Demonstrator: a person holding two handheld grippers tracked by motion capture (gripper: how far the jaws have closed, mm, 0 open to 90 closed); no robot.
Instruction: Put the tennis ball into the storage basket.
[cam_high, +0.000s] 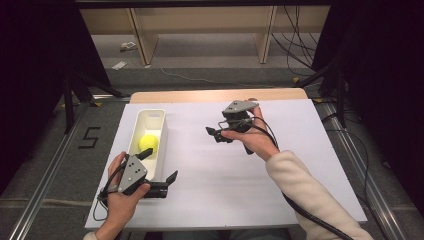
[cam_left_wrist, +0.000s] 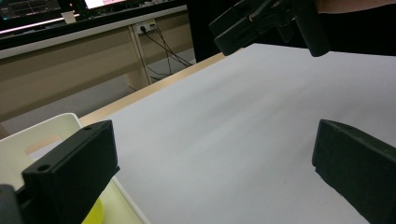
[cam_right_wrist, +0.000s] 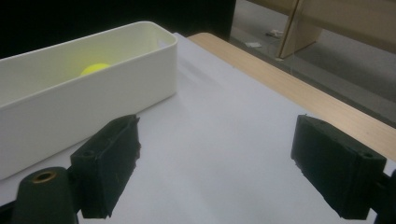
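Note:
A yellow ball (cam_high: 148, 143) lies inside a long white bin (cam_high: 161, 150) on the left of the white-covered table (cam_high: 300, 165). My left gripper (cam_high: 159, 165) is open at the bin's near end, one jaw over the bin's inside and the other over the table beside it, holding nothing. In the left gripper view the bin's corner (cam_left_wrist: 46, 135) and a sliver of the ball (cam_left_wrist: 91, 215) show past my left gripper (cam_left_wrist: 212, 163). My right gripper (cam_high: 216, 135) hovers open and empty over mid-table, pointing towards the bin. The right gripper view shows my right gripper (cam_right_wrist: 219, 163), the bin (cam_right_wrist: 93, 93) and the ball (cam_right_wrist: 95, 68).
The table's wooden far edge (cam_high: 215, 95) lies behind the white sheet. Beyond it are wooden furniture legs (cam_high: 142, 37) and floor cables (cam_high: 295, 45). Dark stands (cam_high: 70, 85) flank both sides. The right gripper (cam_left_wrist: 266, 23) shows at the top of the left gripper view.

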